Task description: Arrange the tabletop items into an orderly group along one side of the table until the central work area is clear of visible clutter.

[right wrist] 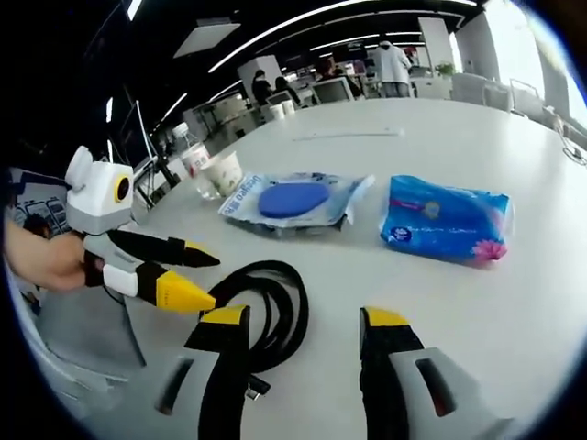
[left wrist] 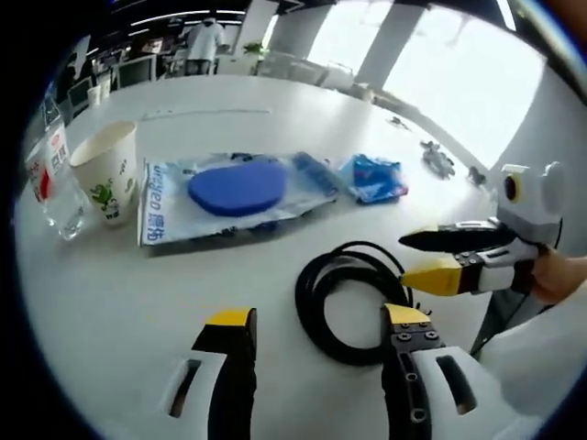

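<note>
We find a large white table (left wrist: 275, 110) in an open office, with desks, chairs and standing people in the background and bright windows along one side. On the table lie a coiled black cable (left wrist: 353, 307), a clear plastic bag holding a round blue pad (left wrist: 236, 188), a blue tissue pack (right wrist: 447, 220), a paper cup (left wrist: 107, 170) with a green print, and a clear plastic cup (left wrist: 50, 183) with a red label just beside it at the table's edge. In the left gripper view, the left gripper (left wrist: 316, 325) hangs over the table with its jaws apart and nothing between them; its right jaw tip sits over the near edge of the cable coil. The right gripper (left wrist: 422, 257) enters from the right, held in a hand (left wrist: 559, 275), its jaws parted and its tips just beside the coil. In the right gripper view, the right gripper (right wrist: 298, 321) likewise stands spread and empty, with the cable by its left jaw.
</note>
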The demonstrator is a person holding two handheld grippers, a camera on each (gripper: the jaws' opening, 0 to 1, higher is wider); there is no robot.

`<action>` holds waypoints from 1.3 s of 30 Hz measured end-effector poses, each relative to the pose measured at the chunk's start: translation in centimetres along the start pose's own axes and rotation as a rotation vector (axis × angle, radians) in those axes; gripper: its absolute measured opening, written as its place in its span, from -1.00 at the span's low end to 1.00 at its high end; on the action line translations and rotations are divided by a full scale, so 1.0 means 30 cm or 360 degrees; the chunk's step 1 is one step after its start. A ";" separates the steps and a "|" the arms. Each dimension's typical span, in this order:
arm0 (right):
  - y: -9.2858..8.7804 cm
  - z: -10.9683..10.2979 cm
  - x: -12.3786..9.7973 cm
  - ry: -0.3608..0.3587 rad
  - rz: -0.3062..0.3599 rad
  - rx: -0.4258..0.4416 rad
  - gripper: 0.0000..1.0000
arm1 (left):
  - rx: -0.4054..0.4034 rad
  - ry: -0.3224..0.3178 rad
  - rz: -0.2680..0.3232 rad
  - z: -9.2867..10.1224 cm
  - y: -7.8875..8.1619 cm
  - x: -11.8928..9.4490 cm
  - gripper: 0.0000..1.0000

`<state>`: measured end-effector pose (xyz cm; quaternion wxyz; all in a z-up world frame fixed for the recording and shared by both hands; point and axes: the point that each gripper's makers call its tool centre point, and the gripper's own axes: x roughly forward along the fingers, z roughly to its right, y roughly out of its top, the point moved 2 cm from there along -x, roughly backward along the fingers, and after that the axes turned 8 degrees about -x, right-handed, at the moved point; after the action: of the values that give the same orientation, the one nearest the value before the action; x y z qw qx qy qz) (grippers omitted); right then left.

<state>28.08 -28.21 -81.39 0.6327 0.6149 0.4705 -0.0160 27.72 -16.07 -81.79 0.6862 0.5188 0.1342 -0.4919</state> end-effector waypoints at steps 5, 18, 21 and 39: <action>-0.007 -0.005 0.001 0.0007 -0.0004 0.0017 -0.24 | -0.0020 -0.0005 -0.0026 0.004 -0.011 0.005 -0.29; -0.053 -0.047 0.023 0.0068 -0.0065 0.0062 -0.74 | -0.0057 0.0001 -0.0087 0.000 -0.038 0.018 -0.67; -0.054 -0.040 0.027 0.0062 -0.0075 0.0070 -0.79 | -0.0083 0.0014 -0.0100 -0.010 -0.039 0.016 -0.76; 0.023 -0.013 -0.014 0.0068 0.0009 0.0272 -1.00 | -0.0355 -0.0031 -0.0051 0.012 -0.001 0.005 -1.00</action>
<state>28.02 -27.97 -80.53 0.5678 0.6682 0.4790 -0.0413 27.65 -16.44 -81.75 0.7331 0.4320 0.1897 -0.4898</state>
